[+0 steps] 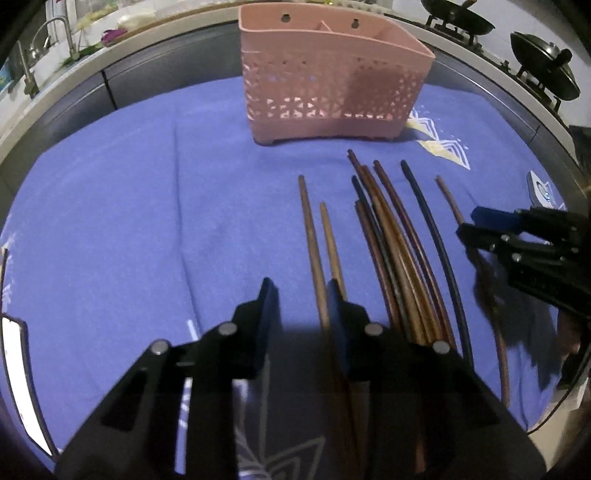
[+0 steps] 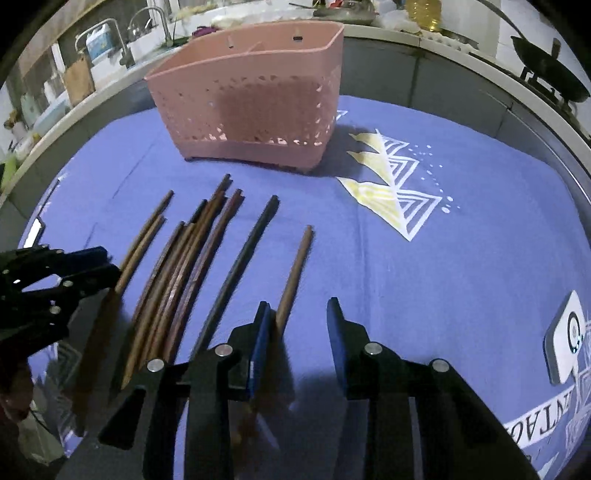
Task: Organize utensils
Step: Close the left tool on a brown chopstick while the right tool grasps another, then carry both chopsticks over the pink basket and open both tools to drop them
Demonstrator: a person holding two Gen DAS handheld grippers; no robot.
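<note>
place: home kitchen
sink side: tap (image 2: 123, 44) over a sink, bottles and jars along the counter (image 2: 55, 122)
stove side: black wok (image 1: 458, 16) and lidded pan (image 1: 546, 70) on burners
bench: blue printed cloth (image 2: 461, 258)

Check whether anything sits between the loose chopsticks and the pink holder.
Nothing visible does. Only bare blue cloth lies between the wooden chopsticks and the pink perforated plastic holder, which stands upright, its open top unobstructed.
</note>
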